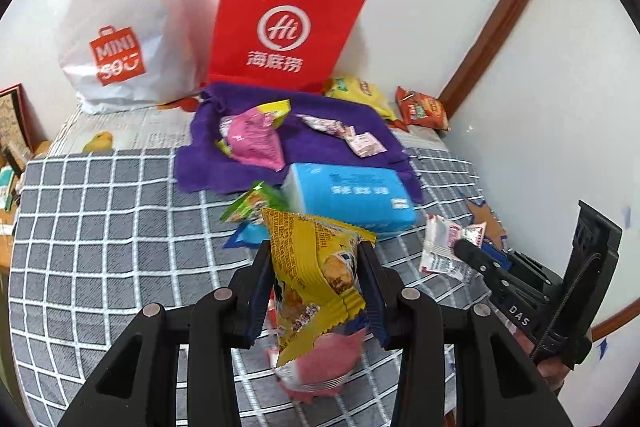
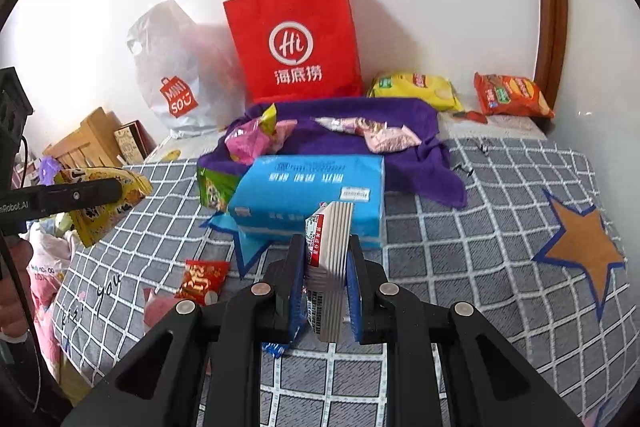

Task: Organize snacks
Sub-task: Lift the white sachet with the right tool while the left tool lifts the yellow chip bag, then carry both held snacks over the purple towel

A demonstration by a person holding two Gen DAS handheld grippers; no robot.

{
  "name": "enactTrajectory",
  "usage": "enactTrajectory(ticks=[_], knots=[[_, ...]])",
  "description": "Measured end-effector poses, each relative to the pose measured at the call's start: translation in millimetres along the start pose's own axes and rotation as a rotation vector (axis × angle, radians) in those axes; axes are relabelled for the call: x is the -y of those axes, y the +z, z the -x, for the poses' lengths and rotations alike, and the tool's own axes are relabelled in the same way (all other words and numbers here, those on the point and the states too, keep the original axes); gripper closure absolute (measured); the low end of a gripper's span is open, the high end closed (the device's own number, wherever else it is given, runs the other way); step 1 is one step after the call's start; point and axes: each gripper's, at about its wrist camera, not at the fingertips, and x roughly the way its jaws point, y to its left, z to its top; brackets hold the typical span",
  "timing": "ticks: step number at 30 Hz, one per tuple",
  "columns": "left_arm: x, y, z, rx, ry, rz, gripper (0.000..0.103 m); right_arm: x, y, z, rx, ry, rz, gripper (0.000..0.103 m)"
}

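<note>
Left gripper (image 1: 316, 267) clamped on yellow snack packet (image 1: 316, 267), pads pressing both sides, packet upright btwn fingers & crumpled at the pinch; also seen from right cam at far left (image 2: 102, 201), lifted clear of checked bedcover (image 2: 500, 227). Right gripper (image 2: 326, 271) closed tight on white snack packet (image 2: 330, 267), held edge-on, nearly upright, jaws almost together; from left cam same packet (image 1: 444, 247) at right, off the cover. Just beyond both claws: blue tissue pack (image 2: 312, 195) lying flat on cover, green snack packet (image 2: 214, 187) touching its left end. Behind it purple towel (image 2: 348, 115) w/ pink packets (image 2: 248, 139) on top. Red paper bag (image 2: 296, 39) upright vs wall, white plastic bag (image 2: 176, 83) to its left. Yellow chip bag (image 2: 416, 89) & orange chip bag (image 2: 512, 95) near wall, right of red bag. Small red packet (image 2: 202, 281) on cover, left of right claw.
</note>
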Motion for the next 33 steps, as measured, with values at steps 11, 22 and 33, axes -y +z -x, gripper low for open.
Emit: enactTrajectory(ticks=[11, 22, 33], knots=[[22.7, 26.2, -1.1, 0.027, -0.028, -0.030, 0.064, 12.2, 38.0, 8.2, 0.052, -0.034, -0.007, 0.084], [26.6, 48.8, -7.1, 0.031, -0.042, -0.045, 0.064, 15.4, 67.0, 5.3, 0.092, -0.051, 0.001, 0.084], [21.8, 77.4, -13.2, 0.041, -0.010, -0.064, 0.064, 18.1, 99.2, -8.1, 0.126, -0.041, 0.009, 0.084]])
